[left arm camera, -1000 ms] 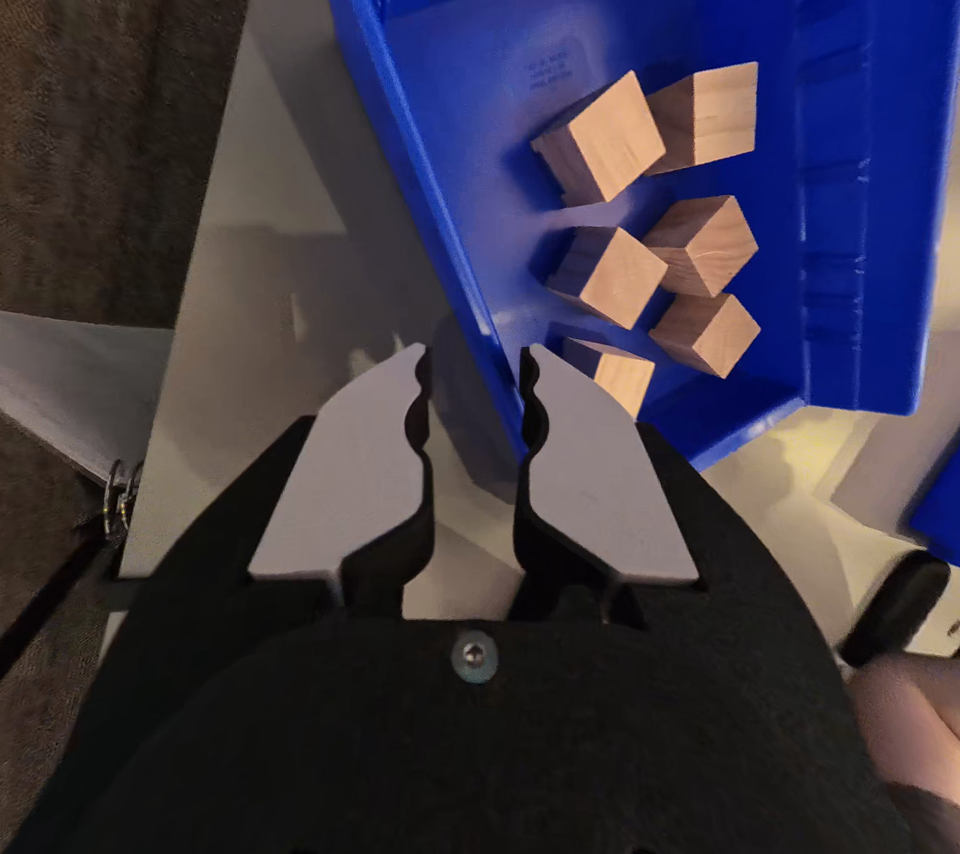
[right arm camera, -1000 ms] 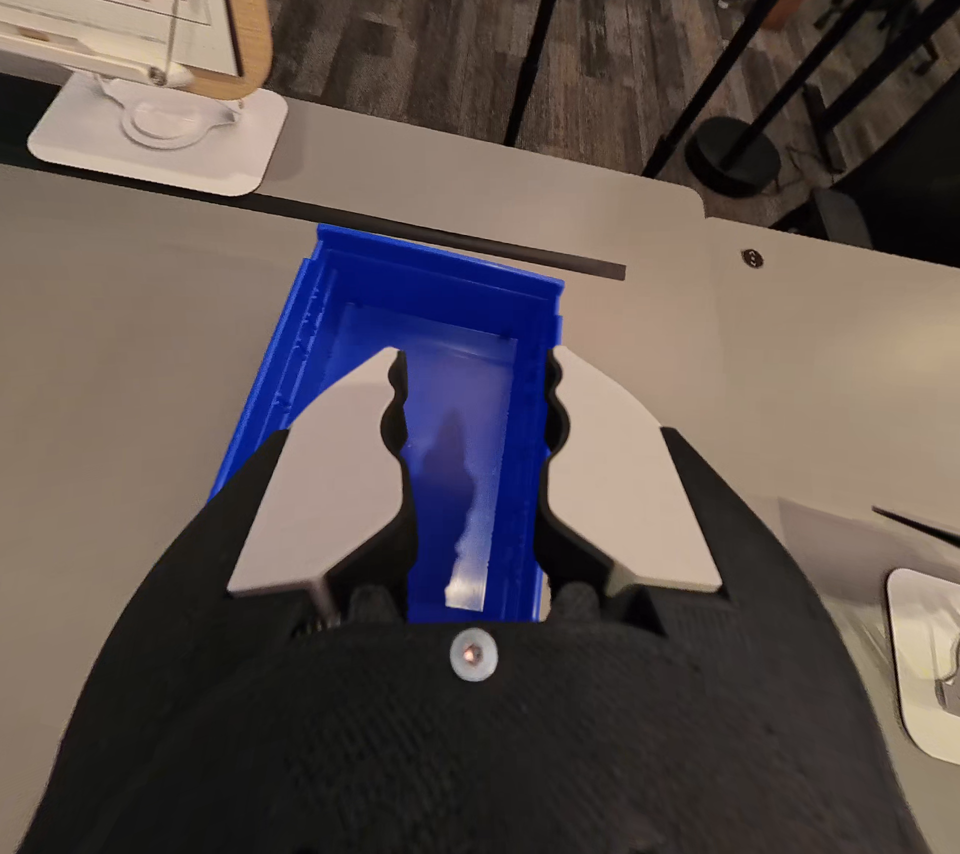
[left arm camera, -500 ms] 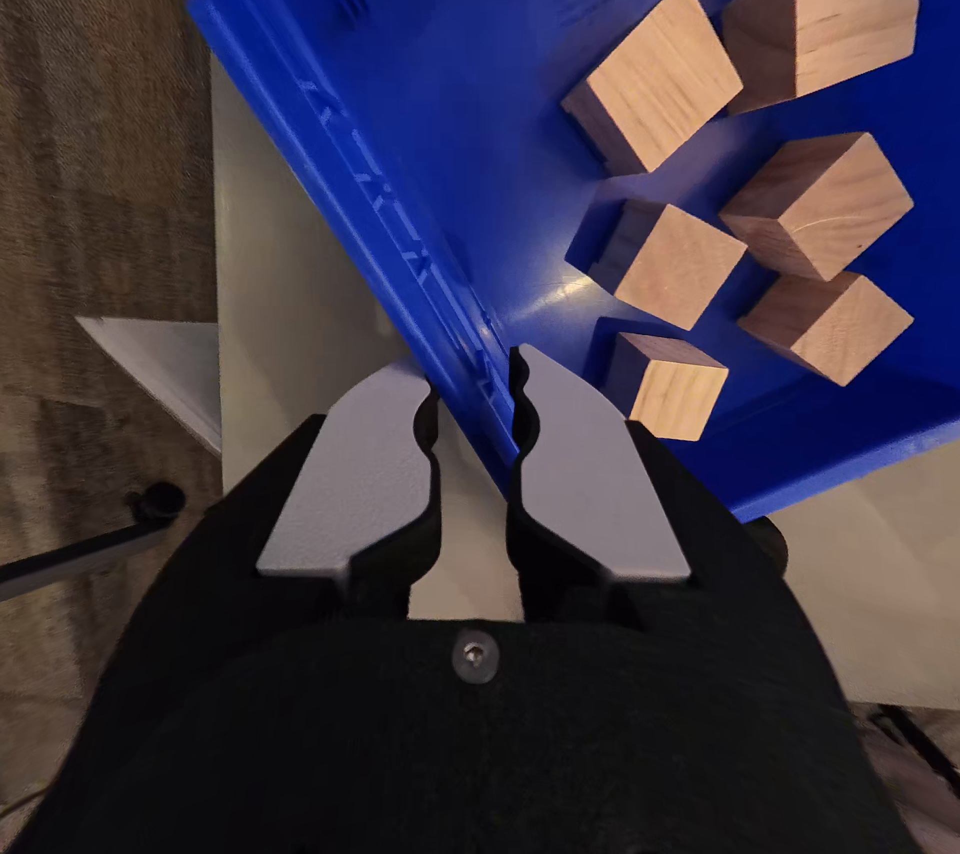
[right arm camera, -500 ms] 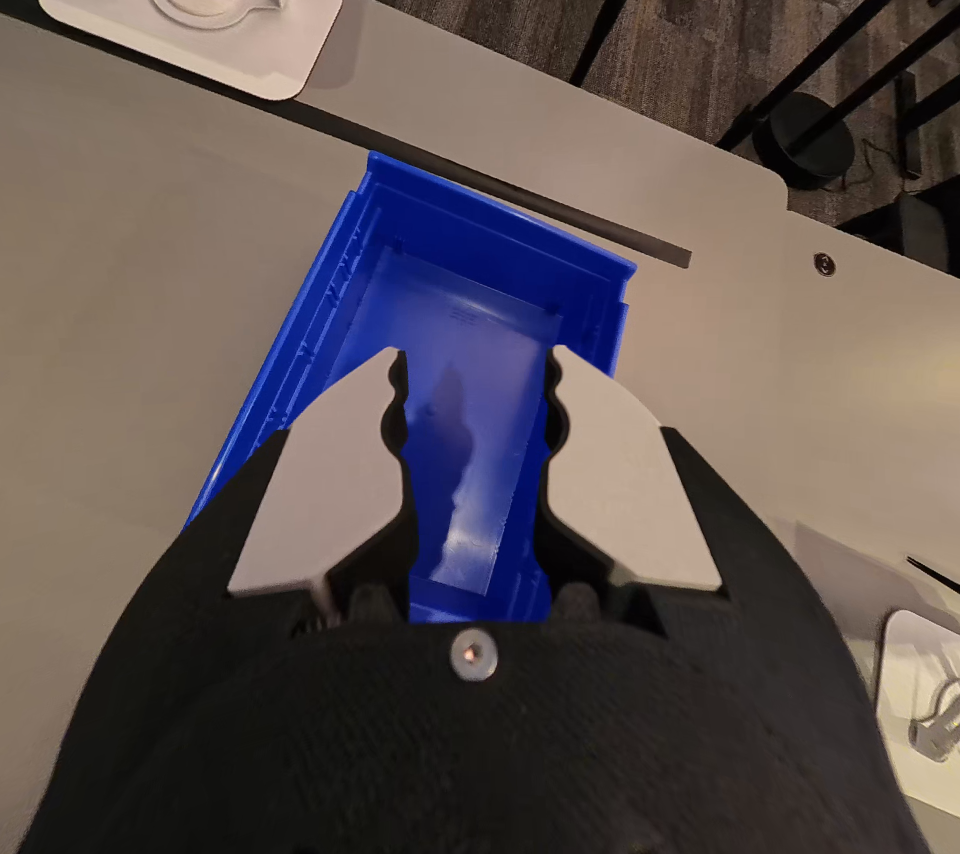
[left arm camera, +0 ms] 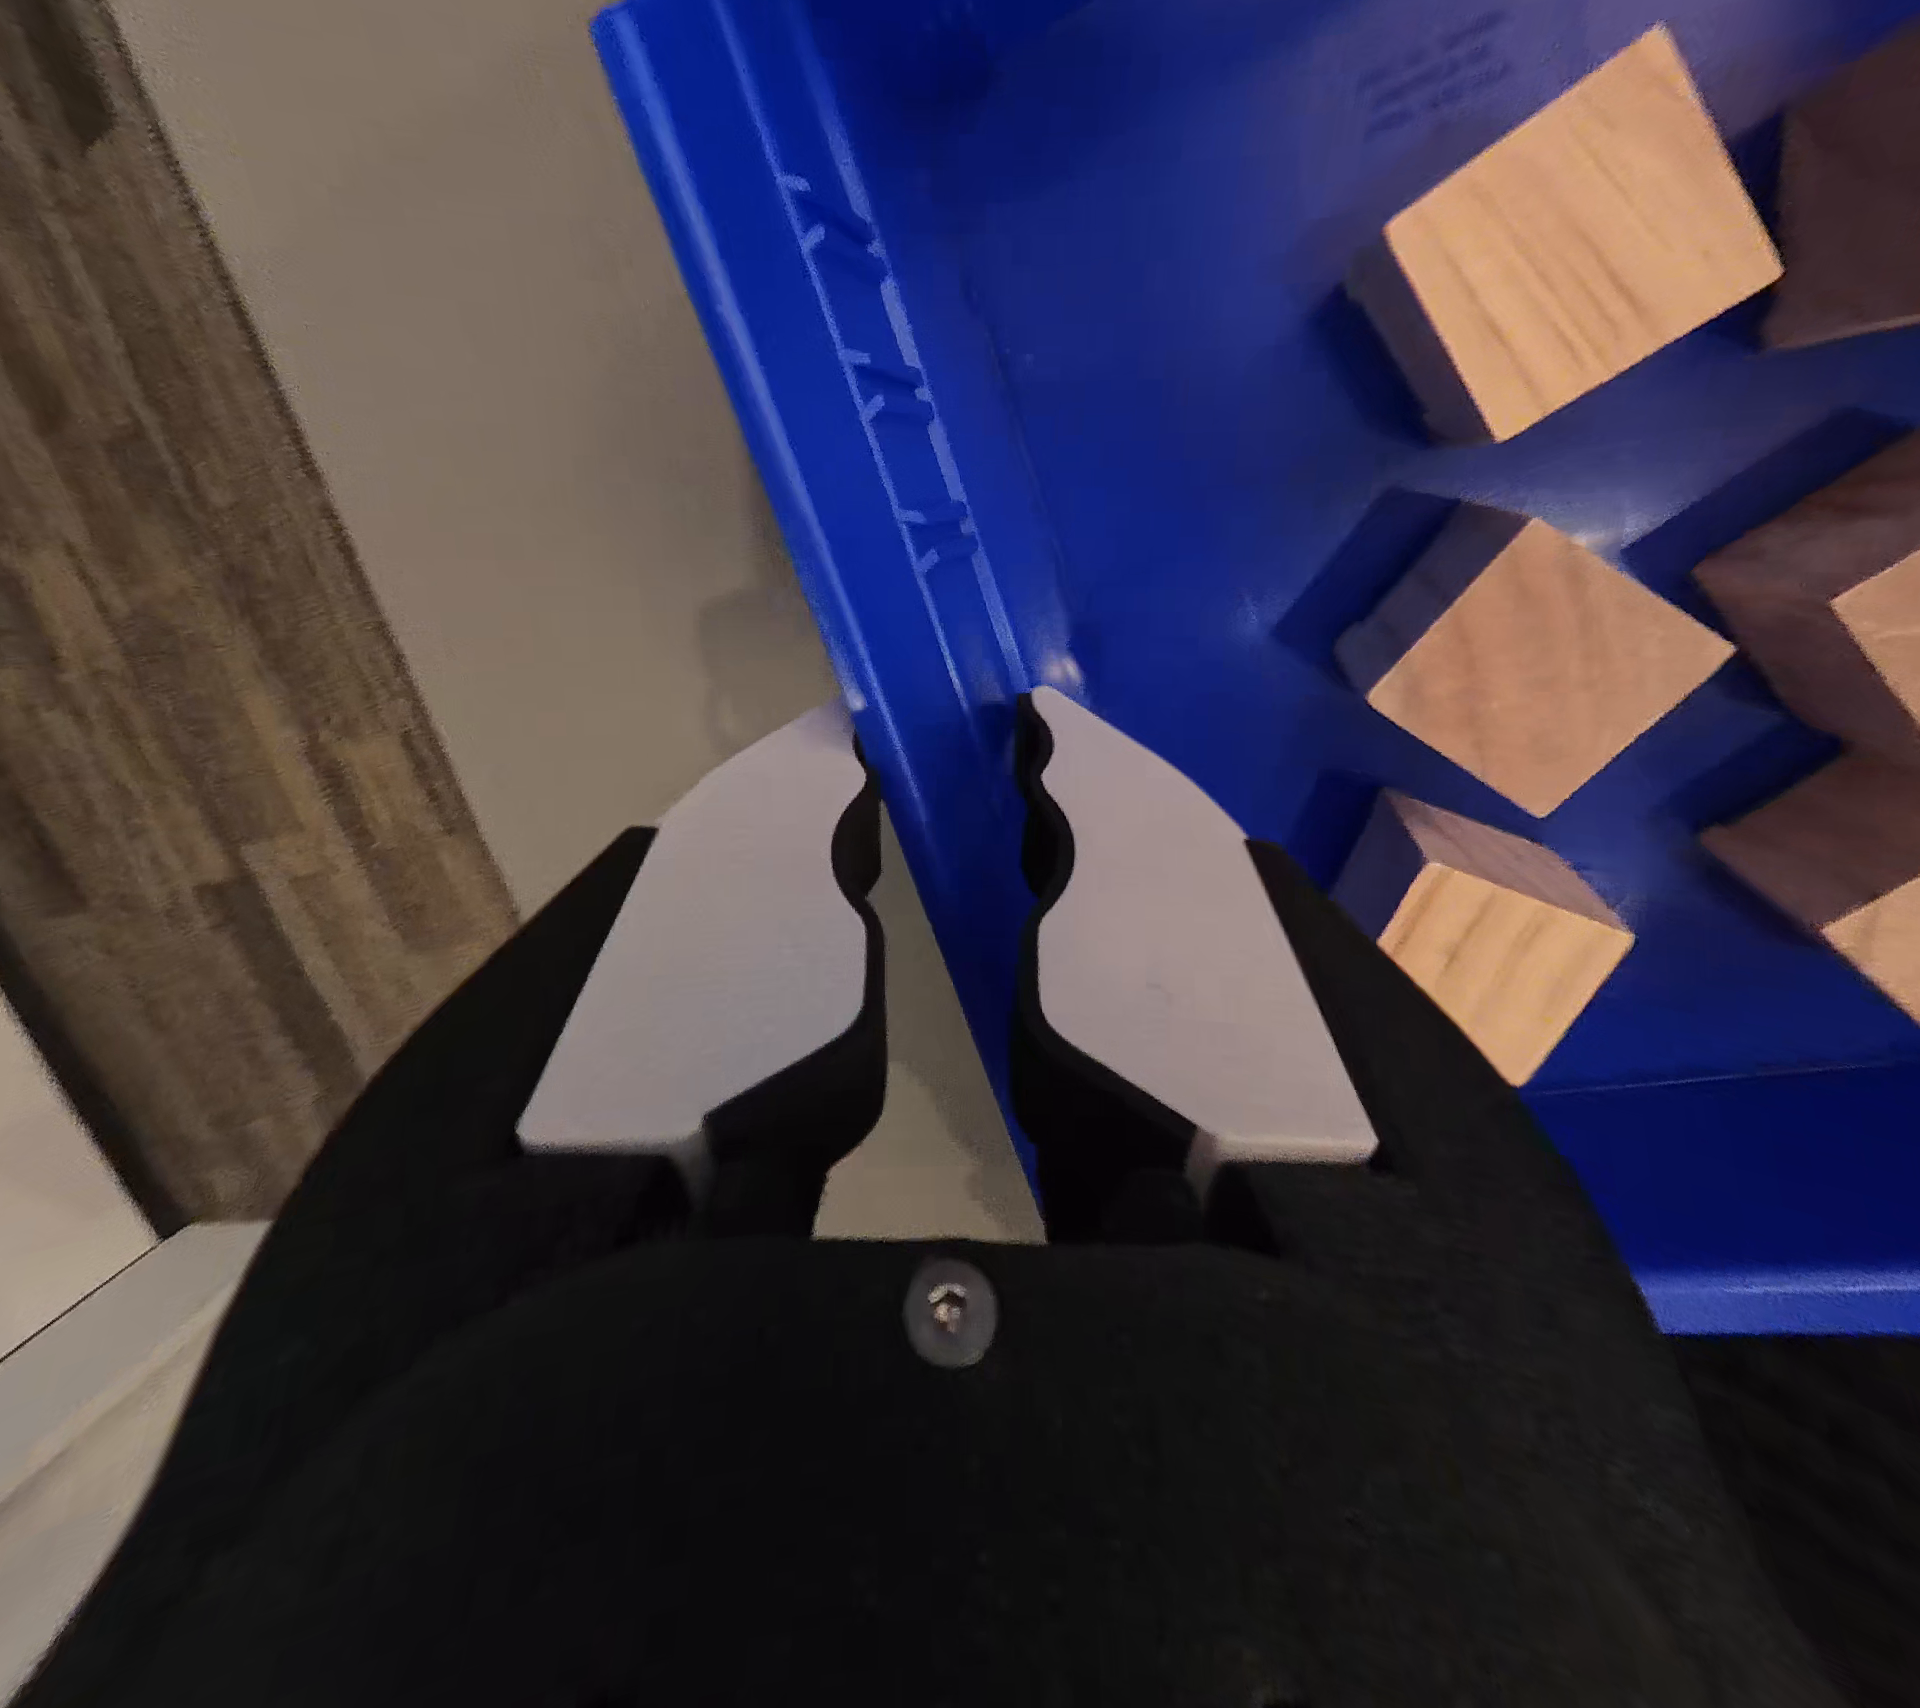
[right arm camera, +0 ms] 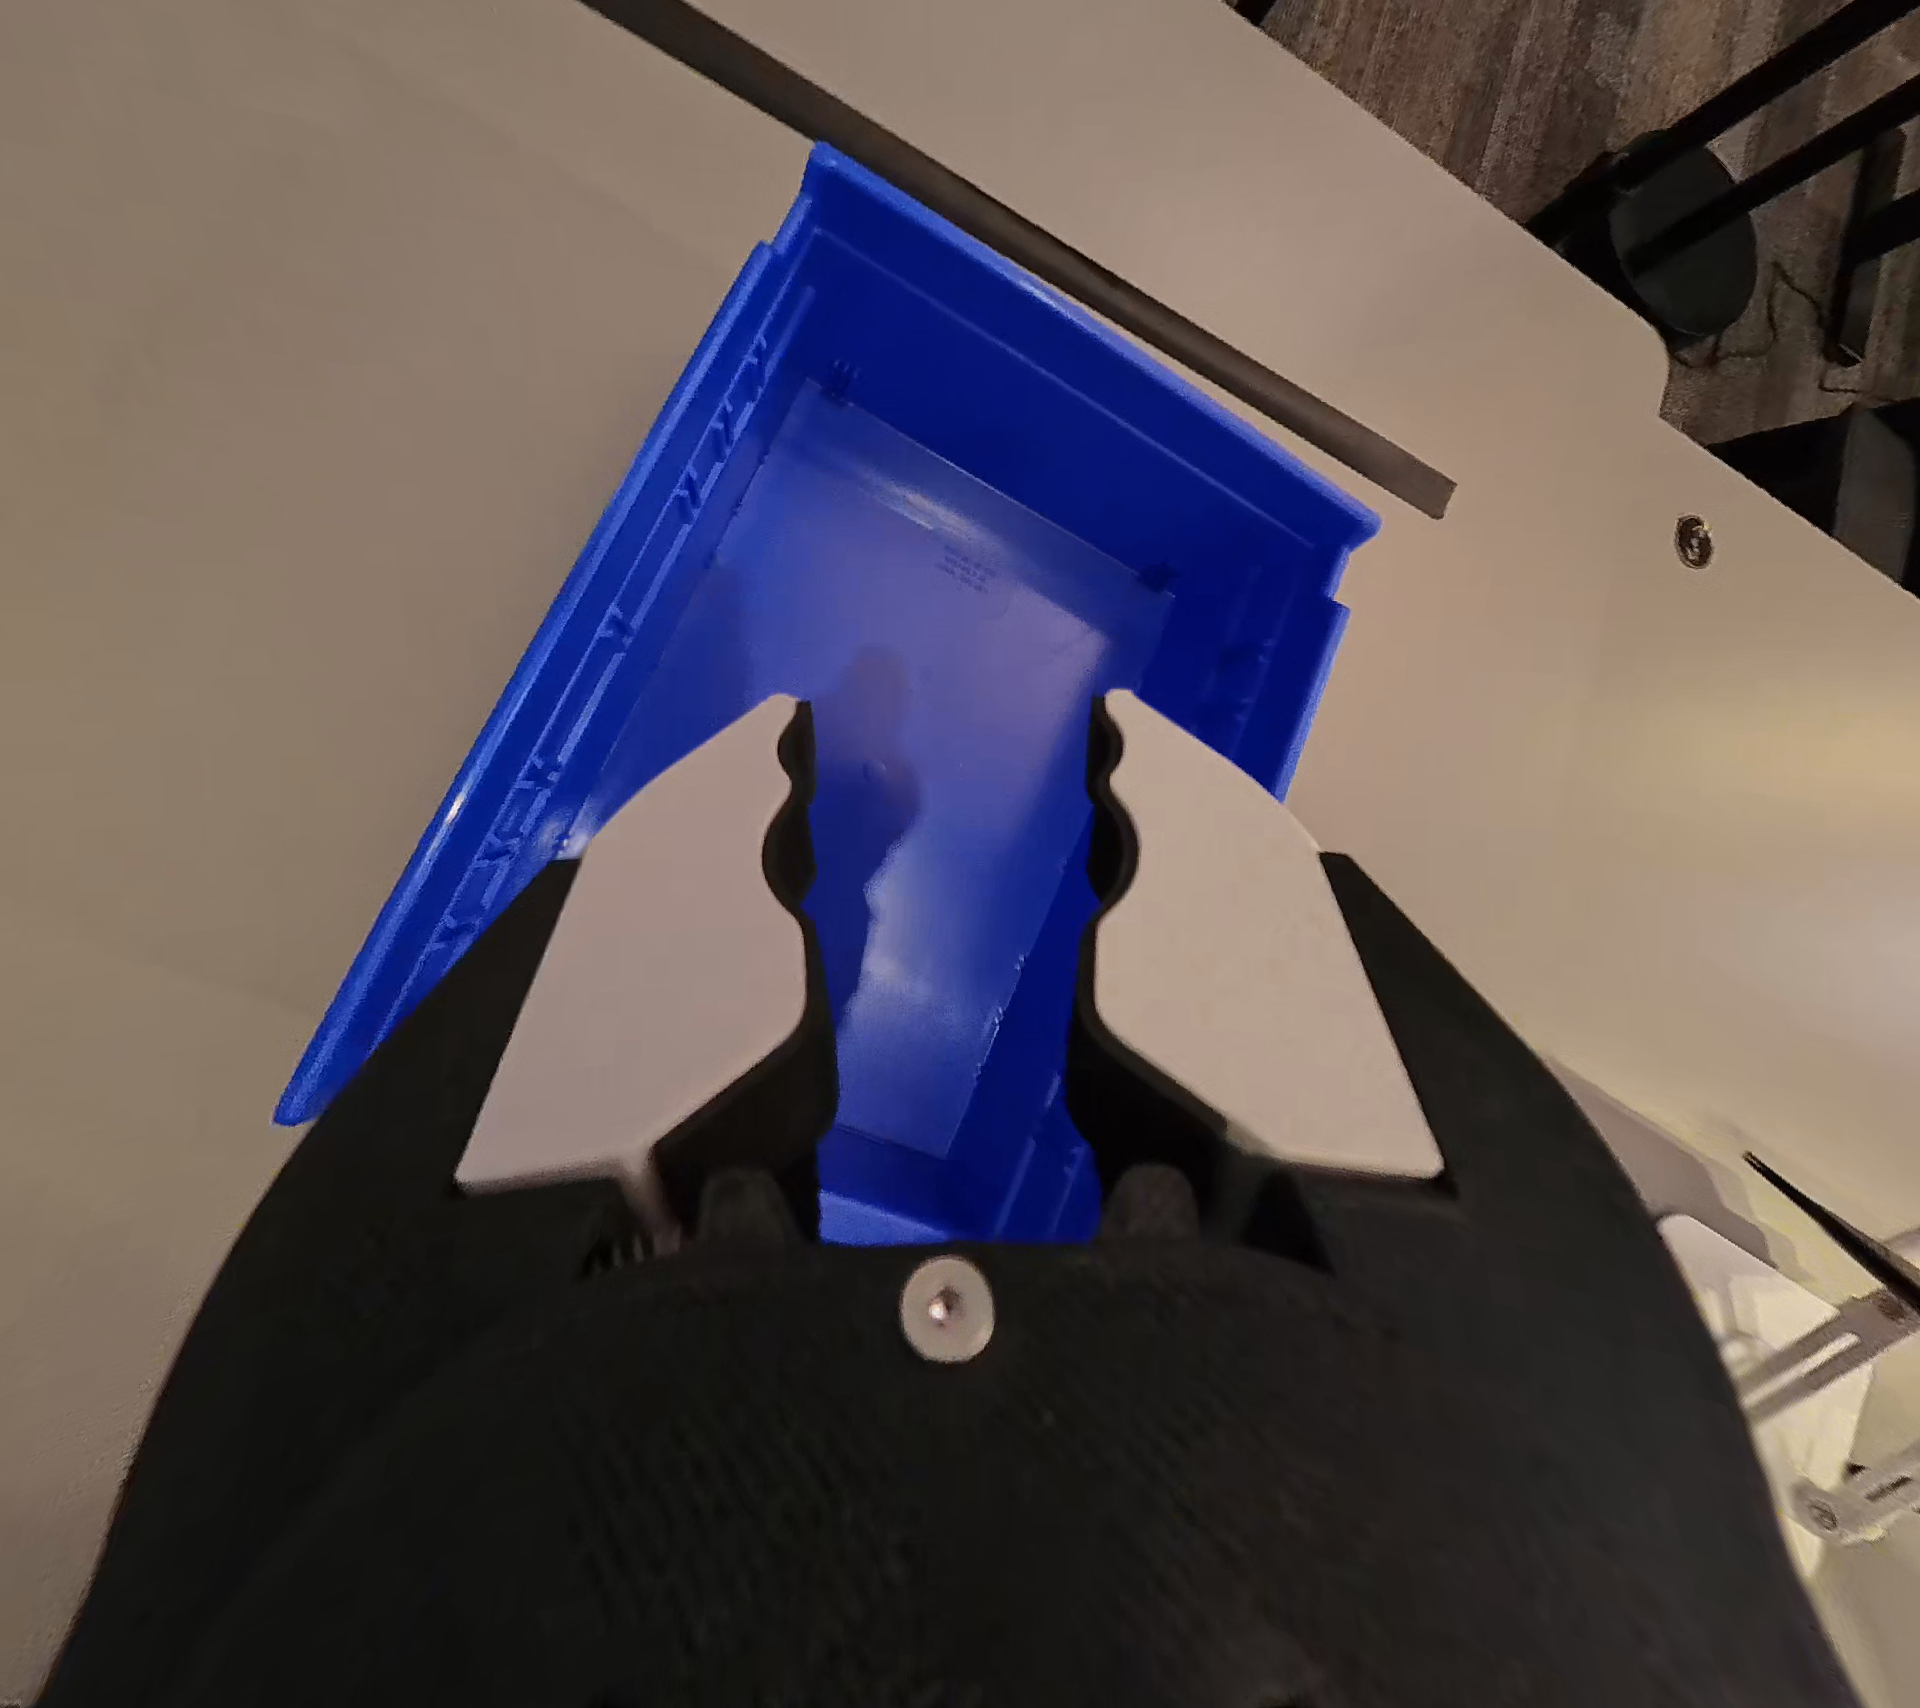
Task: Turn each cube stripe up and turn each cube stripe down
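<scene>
Left claw (left arm camera: 943, 728) clamps blue bin (left arm camera: 1143, 308) wall | cubes (left arm camera: 1579, 224) at 3 o'clock, cropped, stripes unseen | right claw (right arm camera: 951, 702) wide, holding nothing, above second bin (right arm camera: 1039, 370)

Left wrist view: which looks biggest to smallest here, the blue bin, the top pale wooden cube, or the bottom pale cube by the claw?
1. Blue bin, by far.
2. Top pale cube.
3. Bottom pale cube, though the claw's finger hides part, so both cubes may match.

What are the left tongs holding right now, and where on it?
The left tongs grip the blue bin of wooden cubes by its side wall.
</scene>
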`<state>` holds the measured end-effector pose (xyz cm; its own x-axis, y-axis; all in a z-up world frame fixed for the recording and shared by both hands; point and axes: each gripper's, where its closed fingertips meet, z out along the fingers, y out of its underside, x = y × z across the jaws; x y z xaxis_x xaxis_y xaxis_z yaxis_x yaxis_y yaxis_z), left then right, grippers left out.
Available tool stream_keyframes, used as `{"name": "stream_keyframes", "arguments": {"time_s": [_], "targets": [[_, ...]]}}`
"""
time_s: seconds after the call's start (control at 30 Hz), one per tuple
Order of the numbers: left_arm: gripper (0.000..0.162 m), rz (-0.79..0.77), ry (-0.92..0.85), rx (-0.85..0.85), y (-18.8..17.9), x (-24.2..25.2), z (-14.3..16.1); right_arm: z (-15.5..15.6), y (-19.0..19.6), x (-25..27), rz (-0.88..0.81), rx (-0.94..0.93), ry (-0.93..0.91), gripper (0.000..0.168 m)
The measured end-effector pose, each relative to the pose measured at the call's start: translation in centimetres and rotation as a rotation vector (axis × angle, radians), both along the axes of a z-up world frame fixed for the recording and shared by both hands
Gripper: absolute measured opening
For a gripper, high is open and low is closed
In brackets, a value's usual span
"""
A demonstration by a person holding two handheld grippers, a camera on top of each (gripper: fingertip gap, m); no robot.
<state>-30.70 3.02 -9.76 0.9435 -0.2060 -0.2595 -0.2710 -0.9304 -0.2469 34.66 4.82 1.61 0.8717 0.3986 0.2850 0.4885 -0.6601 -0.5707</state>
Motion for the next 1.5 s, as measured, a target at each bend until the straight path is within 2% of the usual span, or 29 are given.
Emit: {"name": "stream_keyframes", "arguments": {"time_s": [0.03, 0.17, 0.3, 0.4, 0.47, 0.6, 0.77, 0.9, 0.97, 1.03, 1.13, 1.2, 1.3, 1.37, 1.5], "targets": [[0.02, 0.003, -0.032, 0.005, 0.1, 0.3, 0.0, -0.3, 0.1, -0.1, 0.002, -0.007, -0.015, 0.052], [0.017, 0.02, -0.117, 0.025, -0.1, 0.6, 0.1, -0.9, 0.4, -0.6, 0.016, -0.024, -0.032, 0.052], [0.029, 0.067, -0.158, 0.117, 0.1, -0.1, 2.1, -1.2, 0.6, -0.8, 0.021, -0.028, -0.047, 0.052], [0.035, 0.1, -0.164, 0.211, 0.0, -0.7, 4.4, -1.4, 0.7, -0.9, 0.024, -0.03, -0.056, 0.052], [0.032, 0.107, -0.17, 0.296, 0.2, -0.7, 6.4, -1.5, 0.7, -1.1, 0.031, -0.032, -0.062, 0.052], [0.025, 0.082, -0.333, 0.548, 1.2, 1.3, 11.5, -1.8, 0.7, -1.3, 0.038, -0.043, -0.068, 0.052], [0.031, 0.004, -0.514, 0.831, 1.0, 3.1, 17.4, -2.0, 0.8, -1.3, 0.042, -0.044, -0.091, 0.052], [0.034, -0.098, -0.556, 0.954, 0.5, 4.0, 19.7, -2.1, 0.9, -1.4, 0.047, -0.046, -0.096, 0.052], [0.043, -0.165, -0.577, 1.007, 0.4, 4.7, 20.3, -2.2, 0.9, -1.4, 0.05, -0.047, -0.1, 0.052], [0.045, -0.258, -0.605, 1.055, 0.2, 6.0, 20.9, -2.3, 0.9, -1.5, 0.053, -0.05, -0.105, 0.052], [0.047, -0.355, -0.603, 1.114, 0.4, 7.4, 21.0, -2.6, 0.9, -1.5, 0.058, -0.059, -0.116, 0.052], [0.047, -0.411, -0.576, 1.058, 0.8, 8.4, 19.9, -2.8, 0.9, -1.6, 0.062, -0.066, -0.121, 0.052], [0.052, -0.494, -0.538, 0.858, 1.2, 10.5, 16.5, -3.2, 0.8, -1.6, 0.066, -0.088, -0.13, 0.052], [0.048, -0.552, -0.472, 0.718, 1.4, 11.6, 13.9, -3.6, 0.8, -1.6, 0.069, -0.102, -0.138, 0.053], [0.049, -0.657, -0.222, 0.482, 2.3, 12.3, 8.5, -4.1, 0.9, -1.7, 0.076, -0.121, -0.142, 0.053]]}}
